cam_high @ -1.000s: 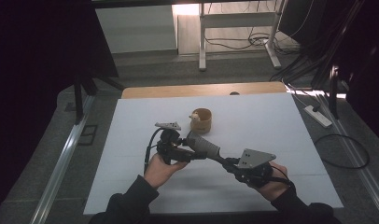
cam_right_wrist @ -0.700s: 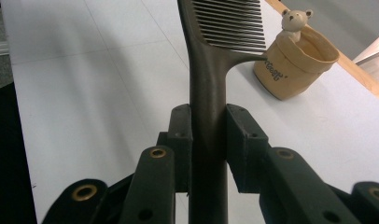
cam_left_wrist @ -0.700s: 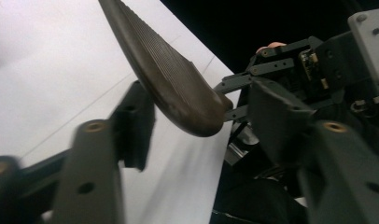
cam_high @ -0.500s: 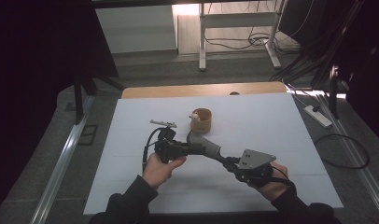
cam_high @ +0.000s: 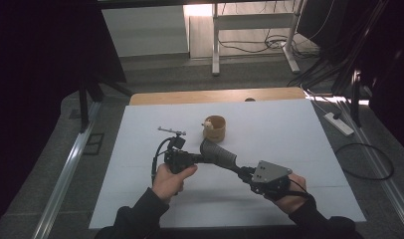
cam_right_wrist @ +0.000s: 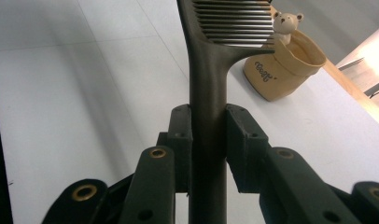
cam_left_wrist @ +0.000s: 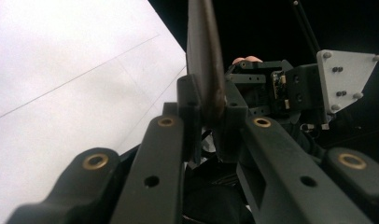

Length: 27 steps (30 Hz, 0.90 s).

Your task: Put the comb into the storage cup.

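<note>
On the white table cover (cam_high: 140,149), at the left in the high view, the left gripper (cam_high: 192,158) is sitting in the person's left hand (cam_high: 171,180). Its jaws have just been closing, and in the left gripper view they are now pressing from both sides on the head end of the dark grey plastic comb (cam_left_wrist: 204,60), seen there edge-on.

The comb (cam_high: 219,153) is hanging above the cover, stretching between the two grippers, with its toothed head at the left and its handle running down to the right.

Just behind the comb's head, a small tan cup-shaped holder with a little bear figure on its rim (cam_high: 214,128) is standing on the cover, apart from the comb.

At the right, the right gripper (cam_high: 247,174), carrying a grey three-cornered plate, is resting in the person's right hand (cam_high: 289,196). In the right gripper view its jaws are clamping the comb's handle (cam_right_wrist: 207,116) narrowly, with the teeth and the holder (cam_right_wrist: 283,65) beyond.
</note>
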Each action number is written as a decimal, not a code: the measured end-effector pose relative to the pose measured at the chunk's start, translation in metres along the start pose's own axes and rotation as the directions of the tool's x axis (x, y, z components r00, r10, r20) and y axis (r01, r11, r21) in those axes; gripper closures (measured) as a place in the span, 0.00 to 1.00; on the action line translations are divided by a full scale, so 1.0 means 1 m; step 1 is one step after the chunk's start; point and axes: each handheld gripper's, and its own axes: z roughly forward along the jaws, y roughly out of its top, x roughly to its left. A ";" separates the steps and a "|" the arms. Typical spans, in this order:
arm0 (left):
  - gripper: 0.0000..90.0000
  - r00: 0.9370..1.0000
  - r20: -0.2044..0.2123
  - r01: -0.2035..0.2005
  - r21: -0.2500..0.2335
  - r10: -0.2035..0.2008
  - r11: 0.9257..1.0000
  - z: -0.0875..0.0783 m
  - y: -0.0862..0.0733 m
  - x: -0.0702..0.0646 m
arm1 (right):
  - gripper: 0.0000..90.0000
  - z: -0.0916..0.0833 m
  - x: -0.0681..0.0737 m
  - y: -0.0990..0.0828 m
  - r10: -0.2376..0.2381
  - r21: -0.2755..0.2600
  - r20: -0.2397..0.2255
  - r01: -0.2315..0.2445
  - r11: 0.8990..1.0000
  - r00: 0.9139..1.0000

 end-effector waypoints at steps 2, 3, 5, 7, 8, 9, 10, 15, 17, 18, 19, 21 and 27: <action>0.92 1.000 0.001 0.000 0.000 0.000 1.000 0.000 0.000 0.000 | 0.81 0.000 0.000 0.000 -0.002 -0.003 0.001 0.002 1.000 1.000; 0.92 1.000 0.001 0.000 -0.001 0.000 1.000 0.000 0.000 0.000 | 0.81 0.001 0.000 0.000 -0.003 -0.004 0.001 0.003 1.000 1.000; 0.92 1.000 0.002 -0.001 -0.001 0.001 1.000 0.000 0.000 0.000 | 0.80 0.001 -0.001 -0.001 -0.002 -0.008 -0.001 0.002 1.000 1.000; 0.92 1.000 0.001 -0.008 0.000 0.008 1.000 0.000 0.000 0.001 | 0.79 0.002 -0.001 -0.002 0.002 -0.009 -0.006 -0.002 1.000 1.000; 0.92 1.000 -0.003 -0.011 0.002 0.011 1.000 0.000 0.000 0.000 | 0.79 0.002 -0.001 -0.002 0.006 -0.010 -0.008 -0.006 1.000 1.000; 0.92 1.000 -0.008 -0.016 0.006 0.016 1.000 0.000 0.000 0.000 | 0.76 0.002 -0.001 -0.002 0.011 -0.013 -0.012 -0.011 1.000 1.000; 0.92 1.000 -0.009 -0.017 0.006 0.017 1.000 0.000 0.000 0.000 | 0.74 0.001 -0.002 -0.001 0.018 -0.016 -0.016 -0.018 1.000 1.000; 0.92 0.999 -0.016 -0.030 0.010 0.031 0.999 0.000 0.001 -0.001 | 0.63 0.002 -0.002 -0.001 0.046 -0.023 -0.027 -0.047 0.999 0.999; 0.92 0.999 -0.019 -0.037 0.010 0.037 0.999 0.000 0.001 -0.001 | 0.59 0.002 -0.003 -0.001 0.059 -0.020 -0.035 -0.059 0.998 0.998; 0.92 0.999 -0.022 -0.041 0.010 0.041 0.999 -0.001 0.001 -0.001 | 0.57 0.003 -0.003 -0.001 0.062 -0.018 -0.033 -0.063 0.998 0.998; 0.92 0.999 -0.025 -0.046 0.010 0.046 0.999 -0.001 0.001 -0.001 | 0.55 0.003 -0.003 -0.001 0.067 -0.015 -0.035 -0.067 0.998 0.997; 0.92 0.998 -0.025 -0.052 0.009 0.052 0.999 -0.002 0.001 -0.002 | 0.51 0.004 -0.004 -0.002 0.085 -0.012 -0.044 -0.086 0.996 0.995; 0.92 0.997 -0.032 -0.071 0.006 0.071 0.997 -0.004 0.002 -0.003 | 0.42 0.006 -0.007 -0.003 0.131 0.008 -0.051 -0.131 0.991 0.990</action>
